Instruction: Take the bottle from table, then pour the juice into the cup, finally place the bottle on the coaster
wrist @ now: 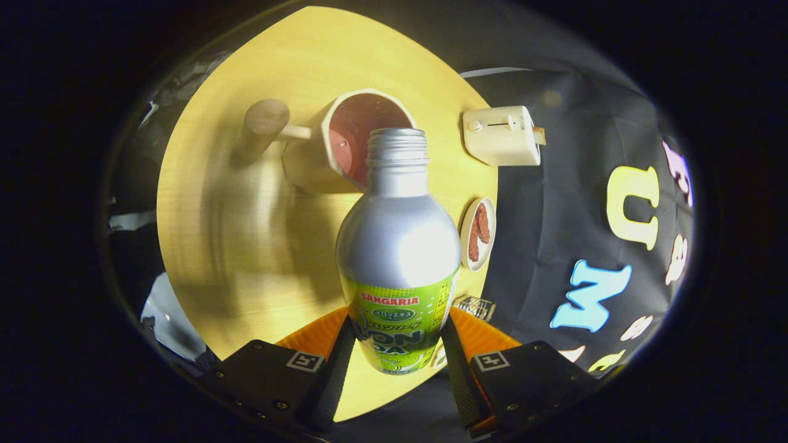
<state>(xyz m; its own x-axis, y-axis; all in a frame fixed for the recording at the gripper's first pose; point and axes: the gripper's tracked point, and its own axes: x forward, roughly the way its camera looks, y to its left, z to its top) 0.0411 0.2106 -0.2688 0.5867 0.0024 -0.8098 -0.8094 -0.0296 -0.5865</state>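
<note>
Gripping the uncapped bottle (397,246), gripper (397,357) fingers pressed to both sides, mouth seemingly over the cup (345,144).

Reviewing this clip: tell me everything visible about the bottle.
The bottle looks like silver metal, with a green printed label around its lower body and a threaded neck, cap off. The tool is shut on it, both fingers pressing its labelled sides. It is held above the wooden table, its open mouth toward the cup.
</note>
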